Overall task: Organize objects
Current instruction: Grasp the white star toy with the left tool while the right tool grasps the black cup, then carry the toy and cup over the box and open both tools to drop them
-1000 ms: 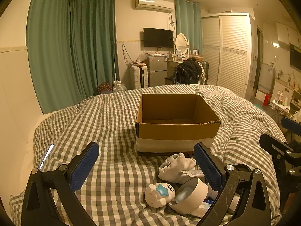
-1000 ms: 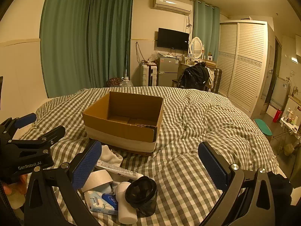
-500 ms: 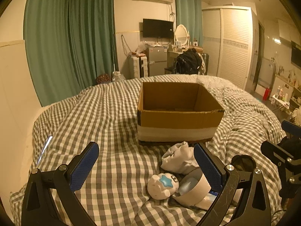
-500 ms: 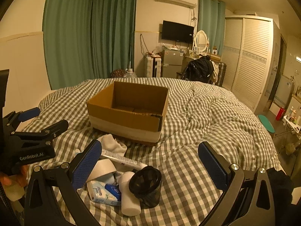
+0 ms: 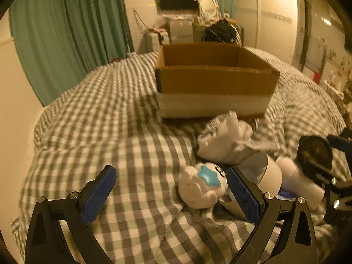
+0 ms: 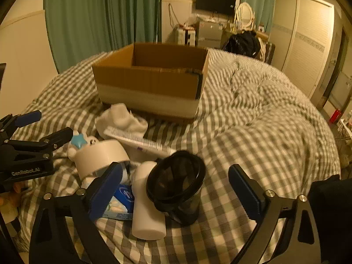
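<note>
- The cardboard box is seen ahead of both grippers on the checked duvet; what shows of its inside looks bare, though its floor is largely hidden by the near wall, so the sorting is judged to be barely begun.
- The left gripper is held spread wide, nothing between its pads; the white toy with a blue star lies just inside its right finger, not gripped.
- The right gripper is likewise held apart and empty, with the black mesh cup lying tipped between its fingers and a white bottle touching that cup.
- By its left finger a roll of white tape and a blue packet are seen; further ahead a toothpaste tube and white socks are piled near the box.
- Every loose item is judged still to be moved; the cup seems the likeliest first pick.
</note>
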